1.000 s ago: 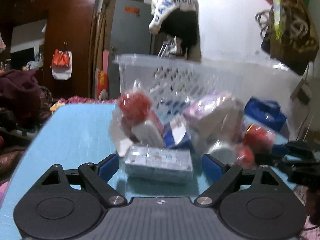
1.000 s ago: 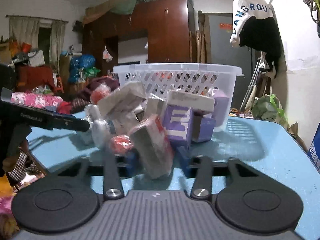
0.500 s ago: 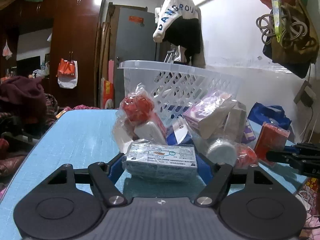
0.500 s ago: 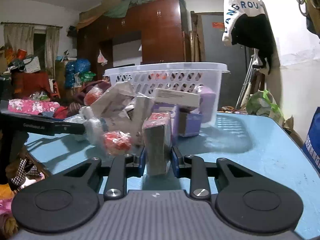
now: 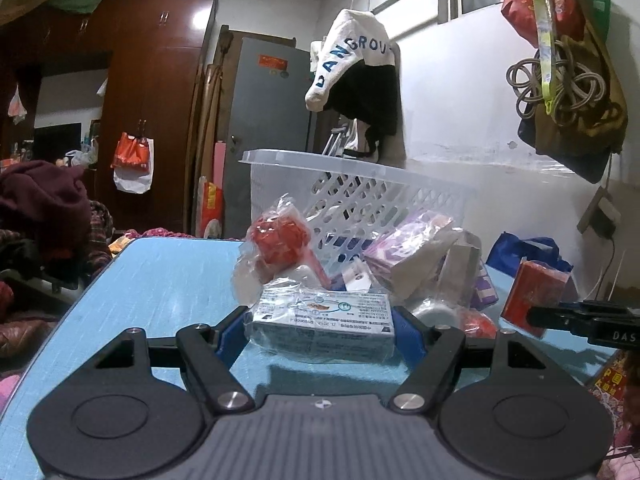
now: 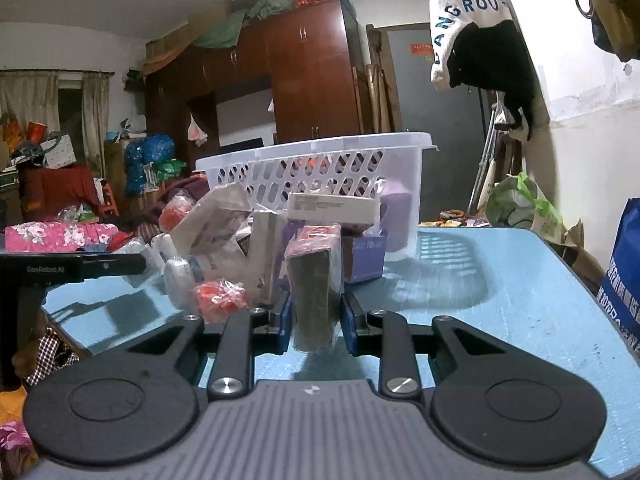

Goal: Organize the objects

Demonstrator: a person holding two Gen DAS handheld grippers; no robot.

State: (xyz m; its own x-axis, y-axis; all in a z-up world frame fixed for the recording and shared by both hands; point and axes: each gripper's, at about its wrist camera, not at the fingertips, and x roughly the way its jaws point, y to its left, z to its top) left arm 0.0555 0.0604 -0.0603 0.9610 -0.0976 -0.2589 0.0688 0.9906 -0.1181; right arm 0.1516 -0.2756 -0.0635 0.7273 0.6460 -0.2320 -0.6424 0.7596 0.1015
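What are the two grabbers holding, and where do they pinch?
Left gripper pinches the pale blue box by its short ends; right gripper pinches the red-topped packet by its sides.

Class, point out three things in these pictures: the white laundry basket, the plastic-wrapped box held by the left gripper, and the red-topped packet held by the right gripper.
white laundry basket [image 6: 320, 168], right wrist view, perforated front wall.
plastic-wrapped box [image 5: 320, 320], left wrist view, printed front face.
red-topped packet [image 6: 316, 292], right wrist view, near face.
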